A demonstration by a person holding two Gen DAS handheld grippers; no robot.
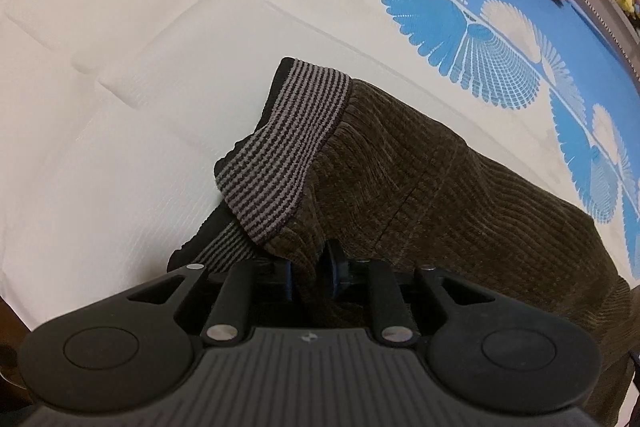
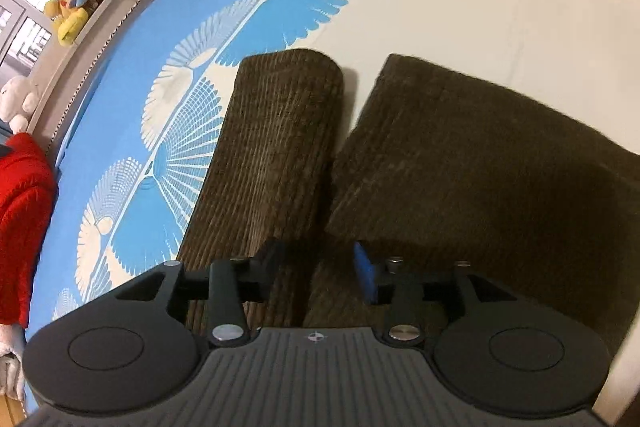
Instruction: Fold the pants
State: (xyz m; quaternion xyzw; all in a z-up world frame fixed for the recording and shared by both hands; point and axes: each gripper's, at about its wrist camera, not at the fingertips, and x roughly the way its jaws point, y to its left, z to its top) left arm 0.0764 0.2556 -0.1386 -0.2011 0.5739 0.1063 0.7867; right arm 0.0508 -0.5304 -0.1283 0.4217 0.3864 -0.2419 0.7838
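- The brown corduroy pants lie across the white middle of the bed, legs reaching toward its blue patterned side.
- Your left gripper pinches fabric beside the striped waistband; a thin bite could slip.
- Your right gripper sits spread over the legs; closing now might catch only one layer.

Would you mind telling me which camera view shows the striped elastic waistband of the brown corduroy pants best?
The left wrist view: the grey-and-black striped waistband lies in full sight, just ahead of the left gripper, which is shut on the brown corduroy pants. The right wrist view shows only the two pant legs, no waistband.
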